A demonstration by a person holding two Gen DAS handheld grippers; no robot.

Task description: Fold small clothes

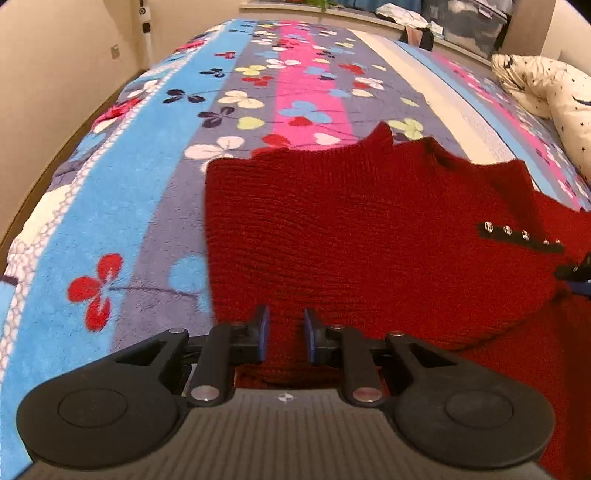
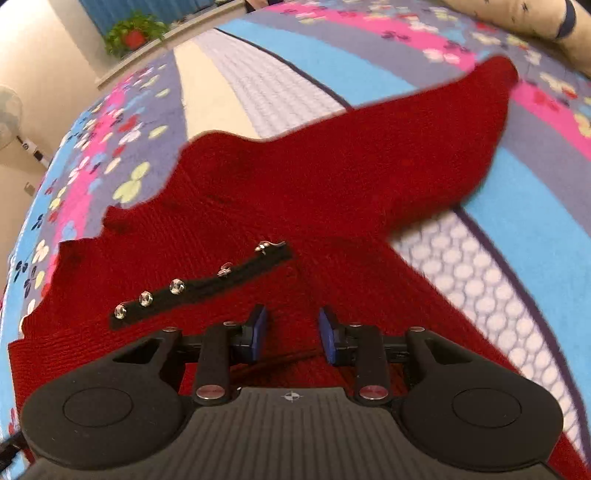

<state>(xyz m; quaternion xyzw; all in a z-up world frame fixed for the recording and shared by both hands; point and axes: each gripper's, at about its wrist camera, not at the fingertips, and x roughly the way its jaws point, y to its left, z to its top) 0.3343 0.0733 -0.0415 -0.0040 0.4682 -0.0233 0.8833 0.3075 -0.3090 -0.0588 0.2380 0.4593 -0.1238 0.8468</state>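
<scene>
Red knitted wool fills the middle of both views: a small red sweater (image 1: 369, 229) lies on a bed (image 1: 155, 206) covered with a fleece blanket of blue, grey and pink stripes and flower prints. In the left wrist view the near left part of the sweater looks folded over, with a straight edge on the blanket. A black strip with shiny studs (image 2: 199, 288) runs across the front of the garment. In the right wrist view one sleeve (image 2: 461, 129) stretches away to the upper right across the blanket.

The left gripper (image 1: 286, 334) hangs over the near edge of the sweater. Its blue pads stand a little apart with red knit visible between them; they do not seem to press on the cloth, so it looks released. The right gripper (image 2: 291, 332) is also over the near part of the sweater, just beside the black strip. Its pads are apart too, a bit wider, and nothing is clamped between them.

A cream pillow with dark stars (image 1: 546, 88) lies at the far right of the bed. A potted plant (image 2: 133, 33) stands on a ledge behind.
</scene>
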